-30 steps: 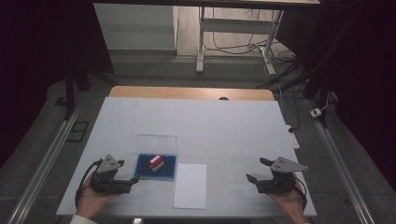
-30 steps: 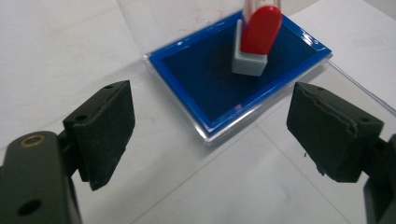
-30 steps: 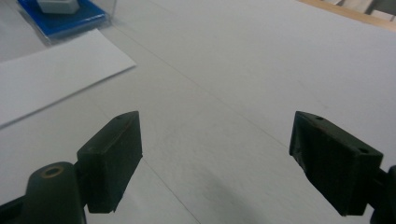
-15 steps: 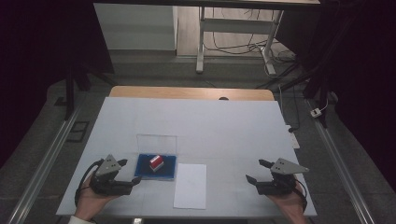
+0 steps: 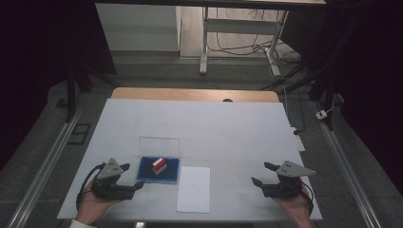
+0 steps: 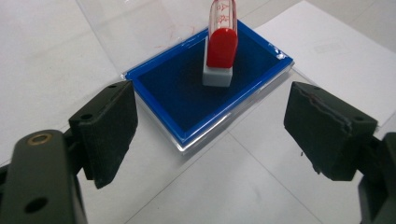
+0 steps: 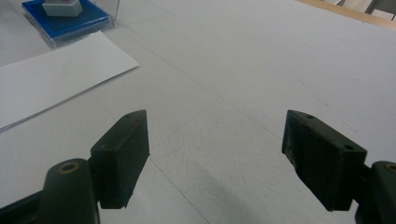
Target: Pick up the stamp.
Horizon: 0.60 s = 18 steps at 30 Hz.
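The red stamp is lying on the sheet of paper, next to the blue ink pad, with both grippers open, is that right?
Not quite. The red stamp stands on the blue ink pad, not on the sheet of paper beside it, as the left gripper view shows. Both grippers are open.

Dim room, evenly lit white table

Soft overhead light is falling on the table (image 5: 237, 128) while the surroundings are sinking into near-black and the high view is looking slightly grainy. In the left gripper view the clear lid (image 6: 140, 28) is catching faint glare. In the right gripper view a soft shadow is lying on the table between the jaws, and the far edge is blurring.
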Tool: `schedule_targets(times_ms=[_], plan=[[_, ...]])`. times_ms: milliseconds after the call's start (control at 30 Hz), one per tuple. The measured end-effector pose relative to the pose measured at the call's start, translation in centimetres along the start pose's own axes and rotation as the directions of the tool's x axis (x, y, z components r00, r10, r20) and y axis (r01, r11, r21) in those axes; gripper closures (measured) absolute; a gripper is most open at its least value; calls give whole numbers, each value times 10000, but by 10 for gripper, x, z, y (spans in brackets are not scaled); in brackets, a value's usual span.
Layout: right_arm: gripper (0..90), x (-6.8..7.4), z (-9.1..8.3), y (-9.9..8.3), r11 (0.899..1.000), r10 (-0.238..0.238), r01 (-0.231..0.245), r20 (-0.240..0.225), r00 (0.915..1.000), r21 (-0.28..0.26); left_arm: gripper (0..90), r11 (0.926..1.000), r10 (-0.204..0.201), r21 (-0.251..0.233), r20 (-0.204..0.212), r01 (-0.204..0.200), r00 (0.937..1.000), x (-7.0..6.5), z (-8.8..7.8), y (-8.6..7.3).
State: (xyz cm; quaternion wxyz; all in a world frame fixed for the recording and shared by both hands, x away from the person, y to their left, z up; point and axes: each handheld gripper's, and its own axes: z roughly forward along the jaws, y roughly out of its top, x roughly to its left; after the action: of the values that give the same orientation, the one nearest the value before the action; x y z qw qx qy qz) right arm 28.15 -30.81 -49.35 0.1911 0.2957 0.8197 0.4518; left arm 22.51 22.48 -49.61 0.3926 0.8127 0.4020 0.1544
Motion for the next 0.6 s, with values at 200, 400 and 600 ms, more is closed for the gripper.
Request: schedule_targets(times_ms=[200, 400, 600], plan=[[235, -2, -2, -2, 9999, 102, -102, 77, 9999, -49, 197, 9999, 41, 109, 21, -41, 10000, 0, -6, 11], [239, -4, -2, -3, 9998, 191, -191, 193, 9996, -4, 204, 9995, 301, 138, -61, -300, 9995, -2, -10, 30], [241, -3, -2, -4, 9998, 204, -206, 249, 9995, 74, 214, 9979, 557, 330, 71, -559, 9984, -2, -12, 53]])
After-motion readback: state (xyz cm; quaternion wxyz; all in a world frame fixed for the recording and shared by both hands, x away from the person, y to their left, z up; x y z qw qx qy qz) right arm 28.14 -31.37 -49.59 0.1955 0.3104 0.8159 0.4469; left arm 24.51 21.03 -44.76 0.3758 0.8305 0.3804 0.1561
